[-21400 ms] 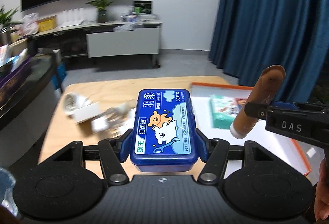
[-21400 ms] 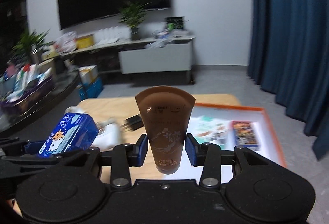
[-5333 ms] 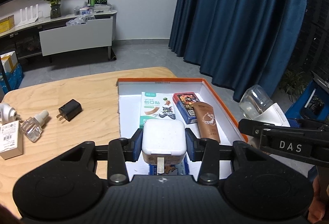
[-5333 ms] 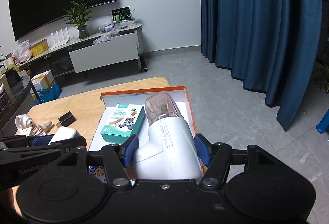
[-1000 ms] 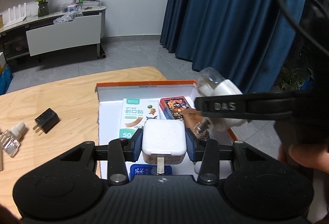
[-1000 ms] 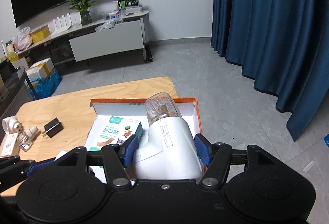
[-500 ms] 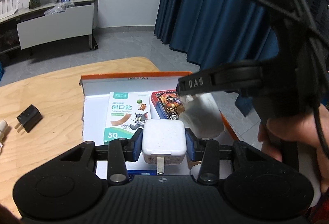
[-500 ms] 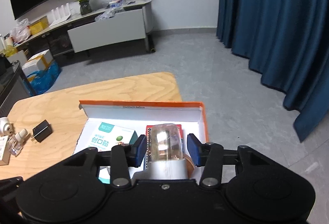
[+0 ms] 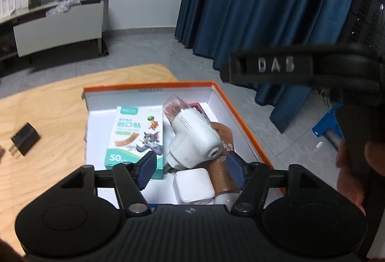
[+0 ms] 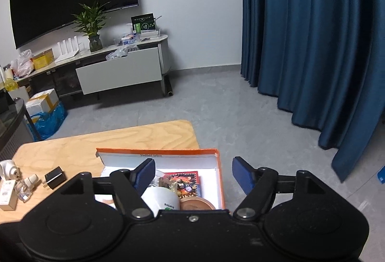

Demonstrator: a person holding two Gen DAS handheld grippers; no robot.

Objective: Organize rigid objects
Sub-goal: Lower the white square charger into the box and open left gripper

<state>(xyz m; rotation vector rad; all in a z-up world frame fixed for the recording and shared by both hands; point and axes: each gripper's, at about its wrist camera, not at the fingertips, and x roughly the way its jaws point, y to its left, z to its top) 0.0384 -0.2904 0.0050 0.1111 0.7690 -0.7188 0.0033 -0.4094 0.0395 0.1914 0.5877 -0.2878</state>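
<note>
In the left wrist view my left gripper [image 9: 191, 167] hangs over the orange-rimmed box [image 9: 240, 117], its jaws opening. The white square charger [image 9: 193, 186] lies loose in the box below them, touched by neither pad. Just beyond it rests the white plug-in device with a clear bottle [image 9: 192, 139], leaning on the brown tube [image 9: 222, 156] beside the cartoon plaster box [image 9: 134, 139]. My right gripper [image 10: 193, 173] is above the box's right side, jaws opening with nothing between them. Under it I see the white device [image 10: 161, 199] and a red card pack [image 10: 185, 181].
On the wooden table [image 10: 120, 141] left of the box lie a black charger [image 10: 54, 177], a small glass bottle [image 10: 24, 187], a white carton [image 10: 6, 194] and a white plug [image 10: 7, 169]. A hand [image 9: 349, 165] holds the right gripper at the box's right edge.
The left jaws have spread and dropped the white charger into the box. The right jaws have let go of the white device, which now lies in the box, and that gripper has lifted.
</note>
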